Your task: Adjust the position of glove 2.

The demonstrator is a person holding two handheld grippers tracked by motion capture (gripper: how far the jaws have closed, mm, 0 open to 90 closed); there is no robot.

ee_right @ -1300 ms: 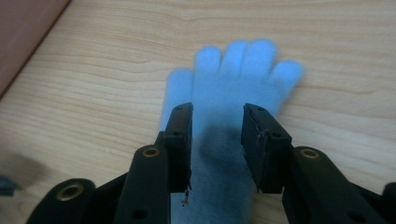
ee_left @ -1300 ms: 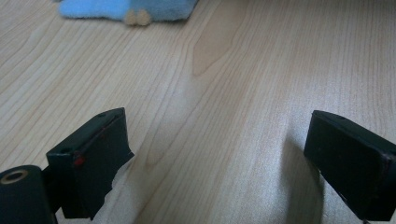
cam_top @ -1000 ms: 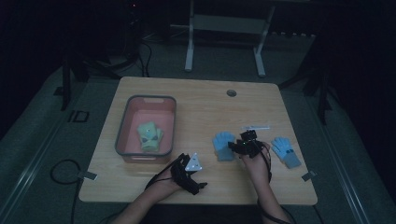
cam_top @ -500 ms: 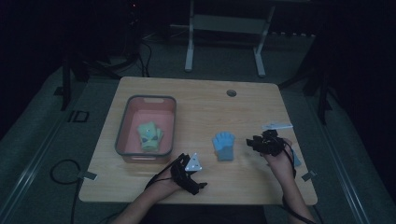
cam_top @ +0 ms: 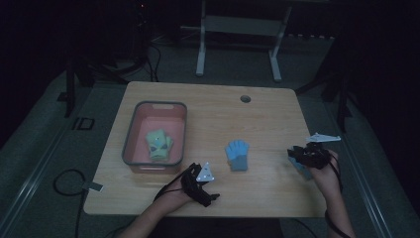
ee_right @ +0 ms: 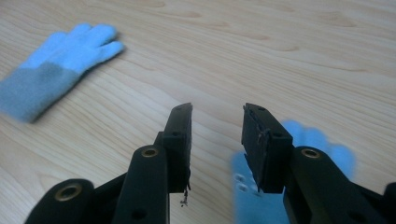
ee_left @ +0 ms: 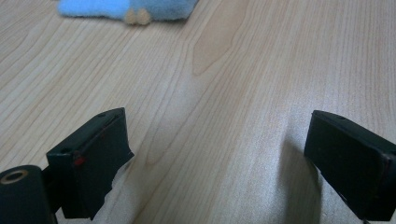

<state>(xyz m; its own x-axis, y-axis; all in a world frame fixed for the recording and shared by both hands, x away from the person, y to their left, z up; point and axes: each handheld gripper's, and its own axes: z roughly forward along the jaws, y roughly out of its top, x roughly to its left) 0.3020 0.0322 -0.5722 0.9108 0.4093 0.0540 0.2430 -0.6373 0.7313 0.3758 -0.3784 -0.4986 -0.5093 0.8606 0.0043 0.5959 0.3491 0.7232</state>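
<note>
While the right gripper stands over the right end of the table, its jaws are partly apart with bare wood between them; they have just been closing, and nothing is gripped. A light-blue glove lies flat directly beneath and just beyond the right-hand jaw, partly hidden by it. In the high view the same glove shows as a blue patch under the right gripper.

The step in hand appears to be the approach to this glove, presumably to carry it to the bin. The next move calls for lowering the jaws so that one lands on each side of a fold of fabric, then closing fully; the cloth is thin and lies flat, so a shallow pinch may slip off.

The left gripper rests low over the table near the front edge, jaws wide apart and empty. Ahead of it lies a second blue glove, well apart from both tools.

Farther to the left stands a grey-rimmed pink bin holding a green glove pair.

The wooden table has a round cable hole near its far edge. Beyond it, the room is dim, with grey carpet and a white metal stand.
</note>
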